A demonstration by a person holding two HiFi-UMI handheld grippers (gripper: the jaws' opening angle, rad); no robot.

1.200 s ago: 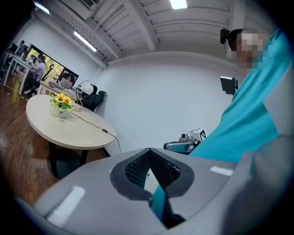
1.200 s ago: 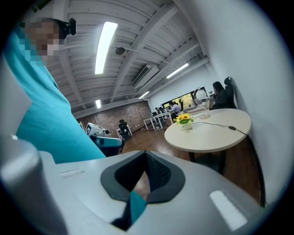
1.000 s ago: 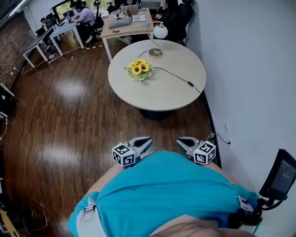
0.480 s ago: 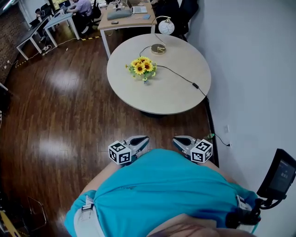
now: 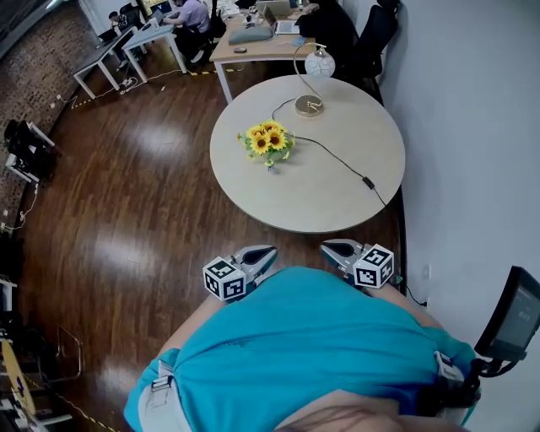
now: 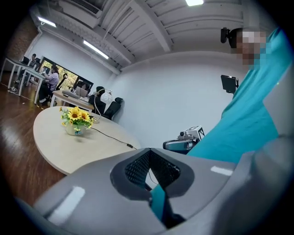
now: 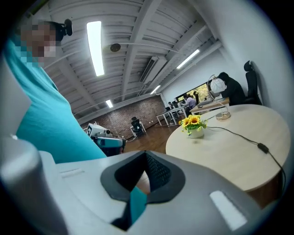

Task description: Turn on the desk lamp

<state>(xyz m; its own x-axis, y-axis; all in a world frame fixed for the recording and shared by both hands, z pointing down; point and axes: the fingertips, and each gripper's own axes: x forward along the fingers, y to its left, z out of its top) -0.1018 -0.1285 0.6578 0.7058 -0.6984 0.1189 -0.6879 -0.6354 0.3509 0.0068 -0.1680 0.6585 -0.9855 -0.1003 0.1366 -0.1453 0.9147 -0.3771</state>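
The desk lamp [image 5: 310, 105] has a gold round base, a thin arched stem and a white globe shade [image 5: 320, 62]. It stands at the far side of a round beige table [image 5: 337, 202]. Its black cord runs toward the wall and carries an inline switch [image 5: 368, 181]. In the right gripper view the lamp [image 7: 217, 86] shows far off, with the switch [image 7: 262, 148] nearer. My left gripper [image 5: 267, 254] and right gripper [image 5: 332, 246] are both shut and hold nothing. They sit close to my teal shirt, well short of the table. The left gripper view shows the lamp [image 6: 105, 97] small behind the flowers.
A pot of sunflowers [image 5: 268, 142] stands near the table's middle. A white wall runs along the right. Dark wooden floor [image 5: 126, 219] spreads to the left. Office desks with seated people [image 5: 190, 15] and black chairs [image 5: 371, 42] lie beyond the table.
The table and lamp have shifted right and slightly down in the head view, and more floor shows at the left. Both grippers stay shut by my body.
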